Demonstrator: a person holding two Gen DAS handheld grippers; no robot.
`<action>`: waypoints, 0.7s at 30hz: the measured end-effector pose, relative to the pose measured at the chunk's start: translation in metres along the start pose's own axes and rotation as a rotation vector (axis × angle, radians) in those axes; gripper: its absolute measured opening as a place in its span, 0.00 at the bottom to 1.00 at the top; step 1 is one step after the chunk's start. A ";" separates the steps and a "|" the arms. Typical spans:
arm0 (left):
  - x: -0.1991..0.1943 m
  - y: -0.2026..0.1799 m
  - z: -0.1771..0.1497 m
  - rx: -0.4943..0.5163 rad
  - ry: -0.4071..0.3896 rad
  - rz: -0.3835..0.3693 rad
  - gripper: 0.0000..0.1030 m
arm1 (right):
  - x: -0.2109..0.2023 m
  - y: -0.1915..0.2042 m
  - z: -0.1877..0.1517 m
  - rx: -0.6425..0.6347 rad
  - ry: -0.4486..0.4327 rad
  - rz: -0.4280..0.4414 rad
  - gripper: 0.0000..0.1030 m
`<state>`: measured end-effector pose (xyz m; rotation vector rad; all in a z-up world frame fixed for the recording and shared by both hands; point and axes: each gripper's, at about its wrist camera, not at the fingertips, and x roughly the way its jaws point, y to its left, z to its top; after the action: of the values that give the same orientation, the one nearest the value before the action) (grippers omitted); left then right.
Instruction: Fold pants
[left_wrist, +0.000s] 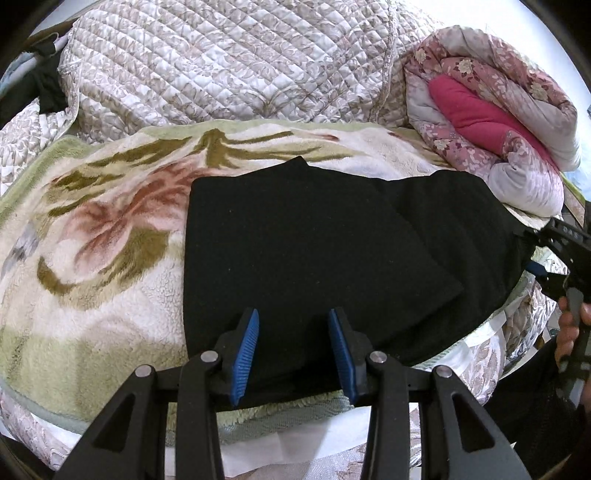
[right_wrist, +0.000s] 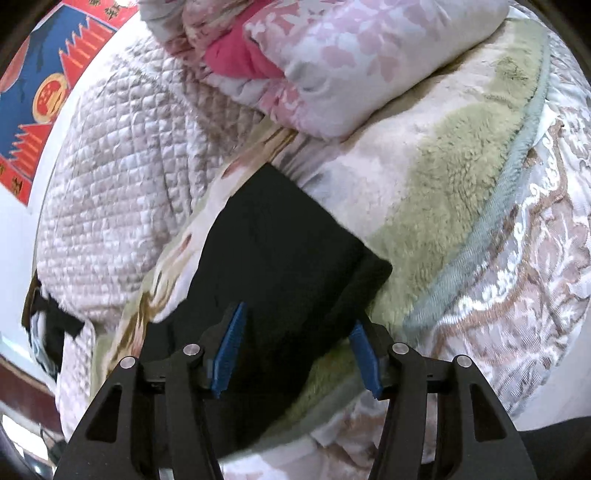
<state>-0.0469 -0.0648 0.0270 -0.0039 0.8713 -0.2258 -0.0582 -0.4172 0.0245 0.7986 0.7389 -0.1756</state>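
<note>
The black pants lie folded flat on a floral fleece blanket, one layer lapped crosswise over another. My left gripper hovers at their near edge, open, its blue pads apart with only flat black cloth showing between them. At the far right, a hand holds my right gripper at the pants' right end. In the right wrist view the right gripper is open over that end of the pants. Its blue pads stand wide and nothing is pinched.
A beige quilted bedspread rises behind the blanket. A rolled pink floral duvet with red lining lies at the back right, close to the pants. Dark clothing sits at the far left. A red and blue poster hangs on the wall.
</note>
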 end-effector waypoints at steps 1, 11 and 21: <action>0.000 0.000 0.000 0.001 0.000 0.001 0.41 | -0.003 0.003 0.001 0.004 -0.015 0.013 0.56; 0.001 0.001 0.000 -0.003 0.002 -0.005 0.42 | 0.020 0.020 0.020 -0.083 -0.005 -0.005 0.25; -0.004 0.008 0.007 -0.035 -0.008 -0.003 0.42 | -0.004 0.102 0.016 -0.315 -0.025 0.099 0.20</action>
<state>-0.0423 -0.0566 0.0336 -0.0388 0.8674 -0.2135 -0.0114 -0.3573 0.0946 0.5301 0.6812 0.0208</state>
